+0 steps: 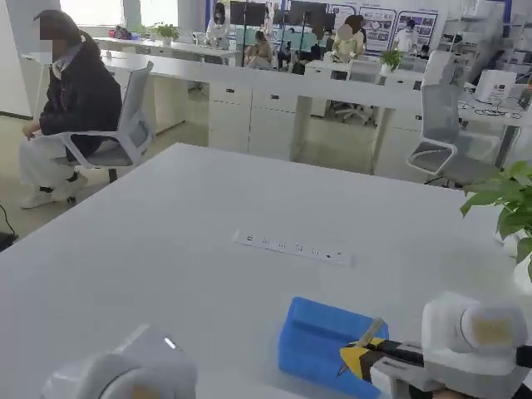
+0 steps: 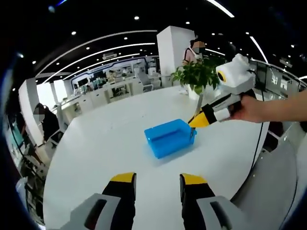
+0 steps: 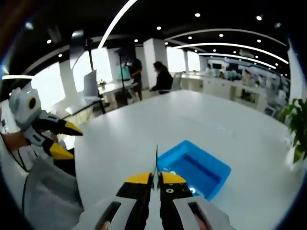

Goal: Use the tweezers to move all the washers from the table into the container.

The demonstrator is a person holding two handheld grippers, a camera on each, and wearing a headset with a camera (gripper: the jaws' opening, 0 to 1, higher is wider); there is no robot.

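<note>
Table (image 1: 150, 249) mostly bare; power strip (image 1: 293, 248) beyond container (image 1: 316, 334); plant (image 1: 509, 198) right.

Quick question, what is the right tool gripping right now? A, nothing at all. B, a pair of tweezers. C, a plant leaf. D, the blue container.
B: the right tool is closed on thin tweezers, which stick out from between its jaws close to the blue container.
</note>
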